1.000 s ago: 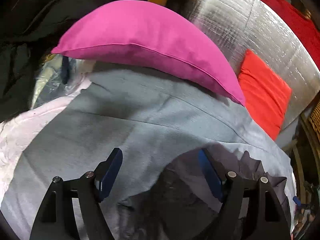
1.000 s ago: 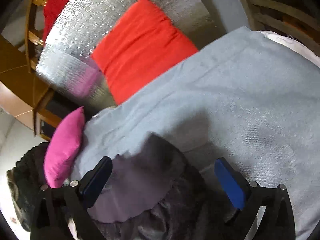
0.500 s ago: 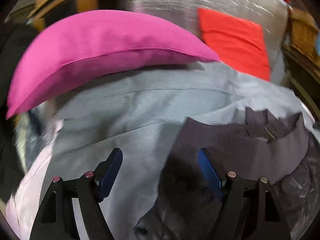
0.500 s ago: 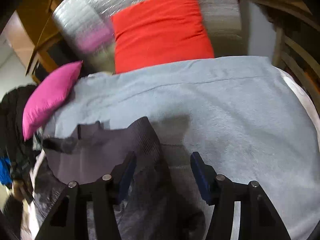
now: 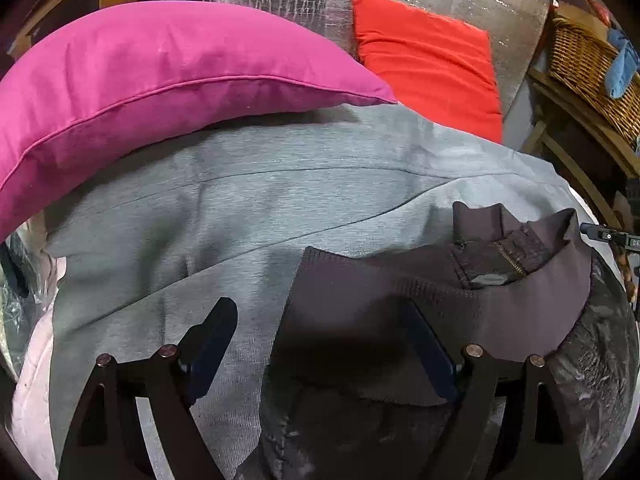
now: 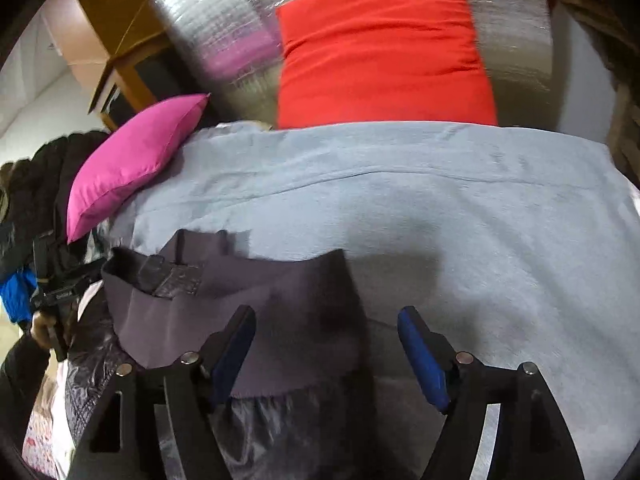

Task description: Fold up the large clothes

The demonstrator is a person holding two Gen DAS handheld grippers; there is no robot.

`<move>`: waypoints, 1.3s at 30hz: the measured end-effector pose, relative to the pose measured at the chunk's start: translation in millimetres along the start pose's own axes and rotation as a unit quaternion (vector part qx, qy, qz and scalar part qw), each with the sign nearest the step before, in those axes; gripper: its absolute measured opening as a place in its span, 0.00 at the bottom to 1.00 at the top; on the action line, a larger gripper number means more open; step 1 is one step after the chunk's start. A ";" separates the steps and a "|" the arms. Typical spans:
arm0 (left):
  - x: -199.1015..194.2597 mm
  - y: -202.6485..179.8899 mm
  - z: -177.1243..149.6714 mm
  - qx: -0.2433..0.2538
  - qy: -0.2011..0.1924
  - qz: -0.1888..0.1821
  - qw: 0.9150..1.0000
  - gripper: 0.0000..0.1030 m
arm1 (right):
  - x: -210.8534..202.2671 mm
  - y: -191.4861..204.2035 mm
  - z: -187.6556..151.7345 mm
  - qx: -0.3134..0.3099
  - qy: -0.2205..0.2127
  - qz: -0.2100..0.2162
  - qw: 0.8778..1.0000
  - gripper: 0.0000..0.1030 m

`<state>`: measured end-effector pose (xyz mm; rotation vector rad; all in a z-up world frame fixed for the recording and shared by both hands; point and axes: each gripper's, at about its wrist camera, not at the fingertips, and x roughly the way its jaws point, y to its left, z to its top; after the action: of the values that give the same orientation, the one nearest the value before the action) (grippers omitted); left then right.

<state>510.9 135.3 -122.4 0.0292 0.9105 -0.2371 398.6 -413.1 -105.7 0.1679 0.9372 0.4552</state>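
Jacket: the dark jacket (image 5: pixel 360 320) lies on the grey blanket (image 5: pixel 240 208) on the bed, with its ribbed waistband (image 6: pixel 280 300) turned toward the pillows — the zip shows in the middle.

Left gripper: the left gripper (image 5: pixel 320 344) hangs over one corner of the waistband. Its jaws have just been opening and stand spread wide. The corner sits between them, but the blue pads do not press on it.

Right gripper: the right gripper (image 6: pixel 324 348) hangs over the other corner. Its jaws closed in and then opened again, and now they stand spread. The band's edge lies between them, not pinched.

Step in hand: it looks like the start of a fold — both grippers line up on the two corners of the band.

Next move: each gripper likely needs to go down a little and squeeze its corner, both at the same time, so the band lifts flat.

Nearby: the pink pillow (image 5: pixel 160 80) and the red pillow (image 6: pixel 380 48) sit at the far end, out of the way.
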 end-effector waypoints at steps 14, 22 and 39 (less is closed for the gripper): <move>19.6 -2.5 4.2 0.005 0.009 -0.016 1.000 0.82 | 31.0 2.9 3.7 -0.003 0.039 0.016 0.999 0.45; 29.3 1.9 0.5 -0.004 0.030 0.008 0.999 0.09 | 26.9 6.6 4.4 -0.012 0.034 -0.005 0.999 0.16; 57.0 26.0 -14.4 -0.053 0.057 0.140 0.987 0.08 | 26.7 -35.2 -4.8 0.078 -0.017 -0.085 0.993 0.09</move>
<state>538.9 151.5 -177.9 0.0734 1.0193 0.0755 418.9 -432.9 -139.9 0.2344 0.9453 0.2207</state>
